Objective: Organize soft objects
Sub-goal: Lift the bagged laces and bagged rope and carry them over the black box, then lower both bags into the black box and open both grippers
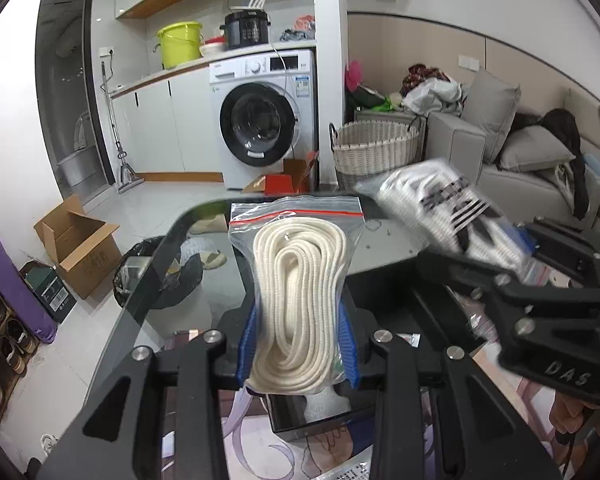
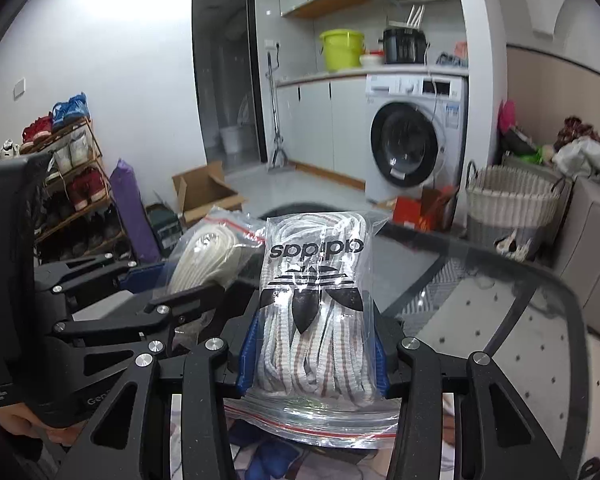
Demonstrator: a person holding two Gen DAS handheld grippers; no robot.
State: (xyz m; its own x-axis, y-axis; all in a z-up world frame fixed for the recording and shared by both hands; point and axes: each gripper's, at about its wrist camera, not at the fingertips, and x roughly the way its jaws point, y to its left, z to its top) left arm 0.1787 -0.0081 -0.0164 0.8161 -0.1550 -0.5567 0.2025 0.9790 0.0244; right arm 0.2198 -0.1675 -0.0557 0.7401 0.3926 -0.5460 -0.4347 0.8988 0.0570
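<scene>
- Above the glass table (image 1: 148,264), the left gripper (image 1: 298,344) is holding a rope bag (image 1: 296,280) upright; its blue pads (image 1: 247,340) are pressing in on the lower half of the cream coil from both sides; the red zip strip is sitting at the top, away from the camera.
- Beside it, to the right, the right gripper (image 2: 312,356) is clamping a lace bag (image 2: 314,304); its blue pads (image 2: 247,354) are squeezing the white laces at both sides; the bag's black logo is reading upside down, and its red zip strip is hanging below the fingers, nearest the camera.
- Both bags are being held off the tabletop, near each other, with the rope bag (image 2: 208,252) just left of the lace bag; whether they are touching is unclear.
- From the left wrist view, the lace bag (image 1: 448,212) is looking blurred, tilting up and to the left out of the right gripper (image 1: 540,280).
- Behind them, a washer (image 1: 260,120) and a wicker basket (image 1: 376,148) are standing on the floor; a cardboard box (image 1: 80,244) is lying open at the left.
</scene>
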